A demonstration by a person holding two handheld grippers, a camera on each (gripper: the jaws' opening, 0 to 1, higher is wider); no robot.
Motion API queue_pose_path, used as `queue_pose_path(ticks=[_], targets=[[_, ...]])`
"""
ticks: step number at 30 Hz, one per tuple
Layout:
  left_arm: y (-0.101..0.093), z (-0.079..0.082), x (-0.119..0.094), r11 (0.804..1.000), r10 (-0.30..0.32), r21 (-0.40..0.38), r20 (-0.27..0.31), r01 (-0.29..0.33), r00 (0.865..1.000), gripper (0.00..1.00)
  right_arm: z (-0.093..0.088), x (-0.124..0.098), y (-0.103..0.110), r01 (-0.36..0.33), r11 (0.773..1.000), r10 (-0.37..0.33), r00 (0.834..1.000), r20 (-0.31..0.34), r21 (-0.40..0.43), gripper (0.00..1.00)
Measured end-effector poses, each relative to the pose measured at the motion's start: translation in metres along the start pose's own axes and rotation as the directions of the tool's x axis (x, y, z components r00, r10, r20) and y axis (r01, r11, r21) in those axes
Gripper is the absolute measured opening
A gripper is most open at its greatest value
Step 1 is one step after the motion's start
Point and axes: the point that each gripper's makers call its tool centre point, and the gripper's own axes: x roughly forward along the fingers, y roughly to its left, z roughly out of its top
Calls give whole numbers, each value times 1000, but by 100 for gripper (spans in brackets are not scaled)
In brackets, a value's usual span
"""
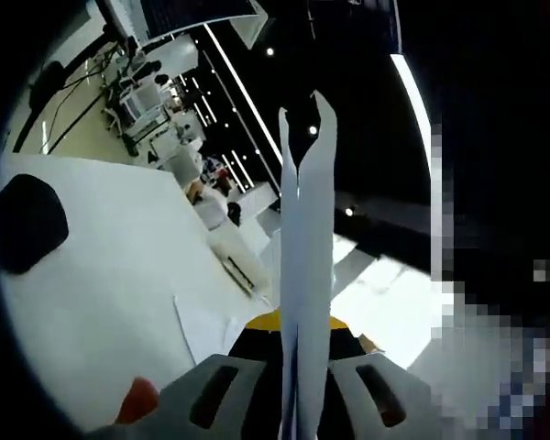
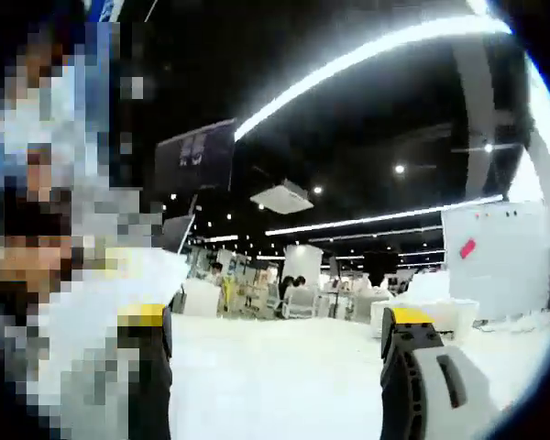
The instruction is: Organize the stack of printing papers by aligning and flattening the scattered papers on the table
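A bunch of papers is pinched edge-on in the left hand-held gripper and held up above the white bench. The right hand-held gripper is spread wide, with nothing in it. The gathering step seems to be in hand. Next, the papers should be set down and squared.

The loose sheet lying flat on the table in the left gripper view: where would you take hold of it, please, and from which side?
Take the loose sheet at its free corner pointing away from the left hand-held gripper. It lies flat on the white table, so I would come in low from the bare table side and slide a jaw under the edge. That gripper is already shut on upright paper.
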Motion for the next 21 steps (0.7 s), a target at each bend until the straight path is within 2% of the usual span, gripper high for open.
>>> queue_pose_path(ticks=[2,6,9,10,11,12,13,14,16,18,20,21], targets=[[-1,1,0,1000,-4,-4,1,4,1000,6,-18,2,-5,27,1000,-26,995,-99,8,90],[-2,2,-1,1000,-5,-2,4,5,1000,6,-28,9,-12,39,999,-41,991,-126,-19,90],[-3,3,-2,1000,-3,8,4,3,1000,6,-39,12,-17,41,994,-59,981,-187,-100,90],[-3,3,-2,1000,-3,7,5,3,1000,6,-40,13,-18,44,993,-64,980,-189,-109,90],[-4,4,-2,1000,-6,10,7,6,1000,6,-41,16,-19,40,995,-56,982,-178,-93,90],[-4,4,-1,1000,-5,9,7,5,1000,6,-44,19,-18,41,999,-44,985,-167,-17,90],[-5,4,-1,1000,-6,9,7,6,1000,6,-51,19,-18,40,999,-34,982,-187,29,90],[-5,3,-1,1000,-7,10,4,7,1000,6,-61,18,-19,41,997,-24,975,-220,73,90],[-5,3,-2,1000,-5,11,-1,5,1000,6,-76,16,-23,61,993,-30,960,-279,103,90],[-6,3,-3,1000,-4,12,-4,4,1000,6,-93,12,-24,69,987,-14,937,-349,146,90],[-6,4,-3,1000,-4,17,-3,4,1000,6,-109,4,-26,73,989,-7,896,-445,131,90],[-5,6,-3,1000,-3,17,-3,3,1000,6,-112,2,-23,55,988,19,886,-464,145,90]])
